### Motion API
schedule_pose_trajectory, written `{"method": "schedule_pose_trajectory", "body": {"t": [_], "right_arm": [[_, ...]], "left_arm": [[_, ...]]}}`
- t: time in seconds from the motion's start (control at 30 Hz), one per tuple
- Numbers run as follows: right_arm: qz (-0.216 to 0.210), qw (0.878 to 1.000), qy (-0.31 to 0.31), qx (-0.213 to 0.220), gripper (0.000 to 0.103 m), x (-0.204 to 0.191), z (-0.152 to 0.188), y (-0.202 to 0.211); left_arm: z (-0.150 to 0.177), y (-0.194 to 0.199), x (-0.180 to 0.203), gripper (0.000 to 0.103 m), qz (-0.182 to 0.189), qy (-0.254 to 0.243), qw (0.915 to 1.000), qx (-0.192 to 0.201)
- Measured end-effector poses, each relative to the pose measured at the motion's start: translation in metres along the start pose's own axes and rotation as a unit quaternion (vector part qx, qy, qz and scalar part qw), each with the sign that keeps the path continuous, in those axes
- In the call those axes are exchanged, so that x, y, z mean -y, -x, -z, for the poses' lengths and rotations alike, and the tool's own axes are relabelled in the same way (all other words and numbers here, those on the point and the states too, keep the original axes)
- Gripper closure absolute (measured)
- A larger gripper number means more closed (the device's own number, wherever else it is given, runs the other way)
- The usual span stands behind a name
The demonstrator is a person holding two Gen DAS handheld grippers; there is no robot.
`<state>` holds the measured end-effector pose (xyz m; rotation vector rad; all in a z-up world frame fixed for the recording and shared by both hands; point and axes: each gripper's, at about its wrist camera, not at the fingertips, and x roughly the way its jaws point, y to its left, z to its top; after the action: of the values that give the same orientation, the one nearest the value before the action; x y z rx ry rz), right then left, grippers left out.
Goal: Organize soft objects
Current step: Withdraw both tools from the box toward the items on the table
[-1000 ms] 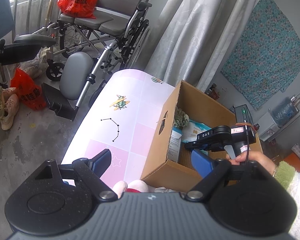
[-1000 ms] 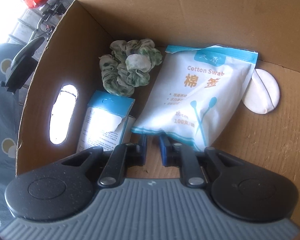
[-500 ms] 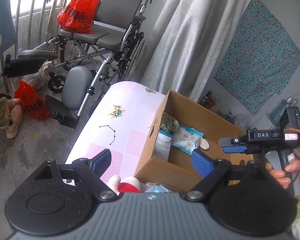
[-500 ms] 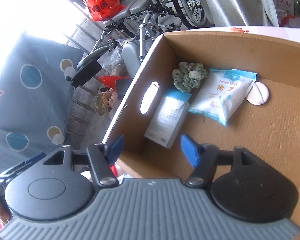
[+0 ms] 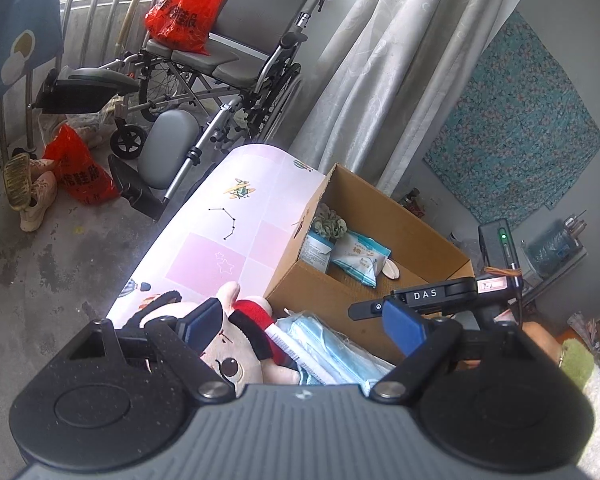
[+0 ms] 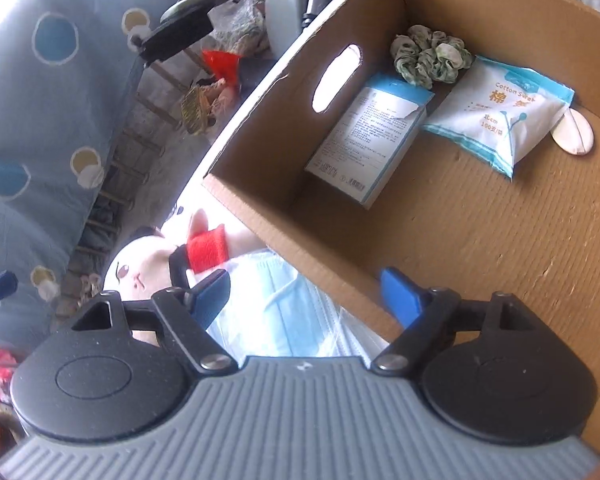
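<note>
A cardboard box [image 5: 312,296] [image 6: 260,128] holds a green scrunchie [image 5: 330,226] [image 6: 430,58], a cotton swab bag [image 5: 360,256] [image 6: 500,120], a white-and-blue carton [image 5: 316,248] [image 6: 372,140] and a round white pad [image 6: 574,136]. In front of the box lie a plush toy [image 5: 236,344] [image 6: 140,268] and a pack of blue face masks [image 5: 332,352] [image 6: 284,312]. My left gripper [image 5: 302,320] hangs open above the toy and masks. My right gripper [image 6: 304,290] hovers over the box's near wall, jaws opening, nothing between them.
The box stands on a pink patterned table cover [image 5: 228,232]. A wheelchair [image 5: 240,60], red bags [image 5: 184,12] and shoes [image 5: 36,200] sit on the floor beyond. A grey curtain [image 5: 380,80] hangs behind the box. A blue spotted cloth [image 6: 40,120] hangs at the left.
The right gripper went from nearly shut at the cotton swab bag's edge to wide open, and rose back out of the box. The left gripper drew back and up, bringing the toy and masks into view.
</note>
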<state>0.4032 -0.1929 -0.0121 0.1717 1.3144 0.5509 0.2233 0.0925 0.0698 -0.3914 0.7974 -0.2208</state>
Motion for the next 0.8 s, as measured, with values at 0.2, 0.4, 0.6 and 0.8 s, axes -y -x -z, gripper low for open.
{"method": "schedule_pose_trajectory", "body": {"t": [0.2, 0.4, 0.6, 0.8], "right_arm": [[0.004, 0.999, 0.047, -0.028, 0.019, -0.009, 0.009, 0.003], [0.013, 0.999, 0.025, 0.035, 0.02, -0.005, 0.021, 0.037], [-0.024, 0.987, -0.005, 0.156, 0.02, 0.006, 0.101, 0.142], [-0.081, 0.965, -0.085, 0.233, 0.018, 0.039, 0.222, 0.201]], "left_arm": [[0.018, 0.005, -0.008, 0.015, 0.004, 0.0, 0.9999, -0.016], [0.03, 0.005, -0.002, 0.015, 0.005, -0.005, 0.9997, -0.024], [0.057, 0.014, 0.018, 0.015, 0.05, -0.012, 0.9983, -0.028], [0.091, 0.001, 0.049, 0.013, 0.098, -0.033, 0.9925, -0.065]]}}
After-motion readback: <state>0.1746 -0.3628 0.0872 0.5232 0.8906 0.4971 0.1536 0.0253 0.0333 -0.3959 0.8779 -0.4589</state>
